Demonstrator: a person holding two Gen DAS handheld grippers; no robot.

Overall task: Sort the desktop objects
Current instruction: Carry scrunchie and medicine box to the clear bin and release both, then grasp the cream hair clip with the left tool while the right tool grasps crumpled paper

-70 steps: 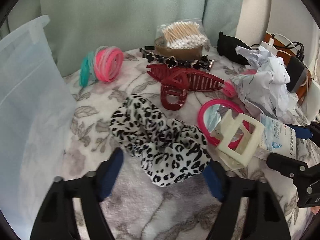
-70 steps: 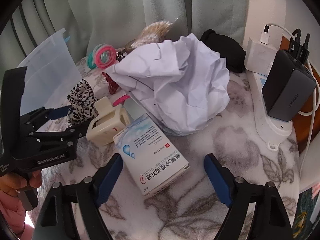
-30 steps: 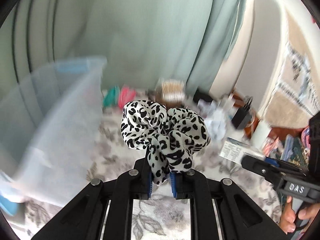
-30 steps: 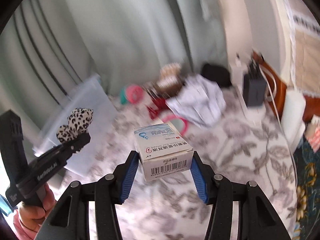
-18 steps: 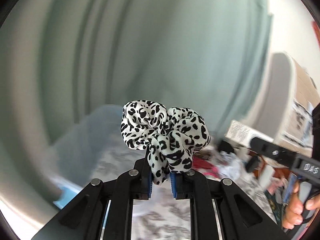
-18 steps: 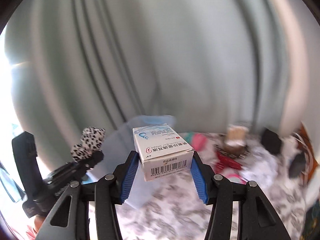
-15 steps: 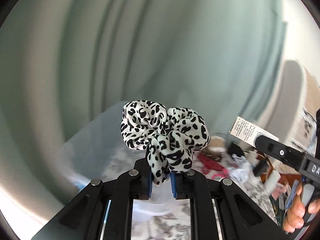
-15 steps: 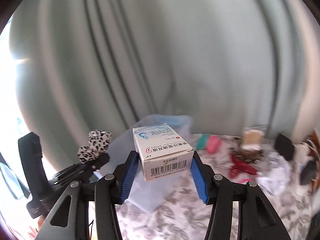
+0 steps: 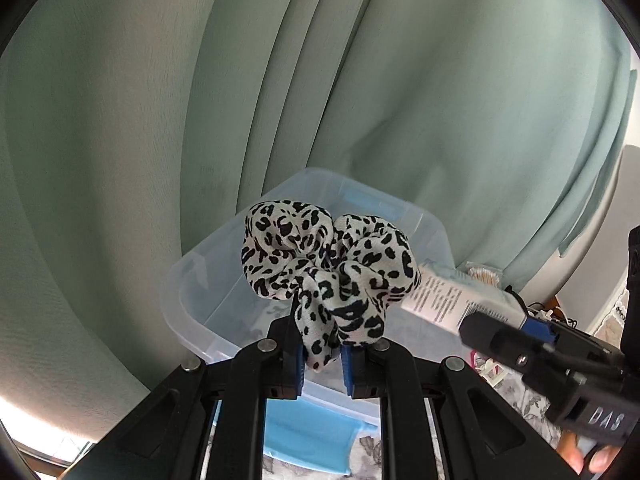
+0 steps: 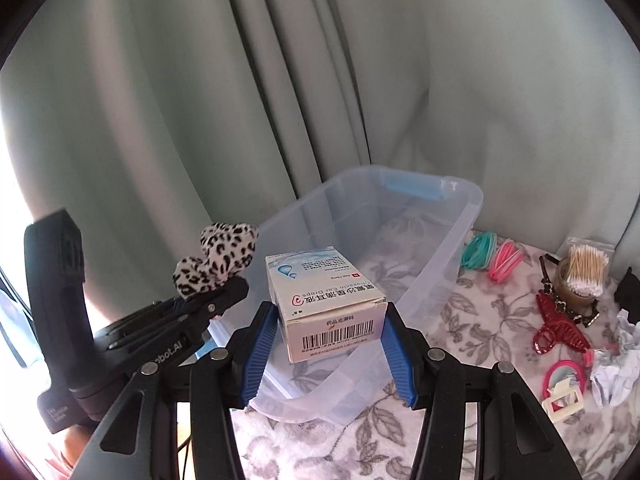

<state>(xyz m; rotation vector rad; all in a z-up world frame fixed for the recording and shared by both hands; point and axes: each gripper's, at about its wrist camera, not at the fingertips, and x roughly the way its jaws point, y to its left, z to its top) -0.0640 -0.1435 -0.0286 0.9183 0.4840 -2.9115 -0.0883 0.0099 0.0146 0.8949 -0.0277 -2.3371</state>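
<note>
The left gripper [image 9: 322, 354] is closed on a leopard-print scrunchie [image 9: 328, 270]; the right gripper [image 10: 328, 350] clamps an ear-drops box [image 10: 326, 300]. Both are held above the near end of a clear plastic bin [image 10: 460, 236]. Right of the bin, hair ties [image 10: 492, 258] and cotton swabs [image 10: 586, 270] lie on the floral cloth [image 10: 460, 432].

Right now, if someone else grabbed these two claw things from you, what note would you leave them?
Left gripper: shut on the leopard scrunchie, held up over the clear bin.
Right gripper: shut on the ear drops box, near the bin's front rim.
Done: both items picked up; bin looks empty.
Left: release both, then sort the hair ties, red claw clip, cotton swabs, crumpled paper.
</note>
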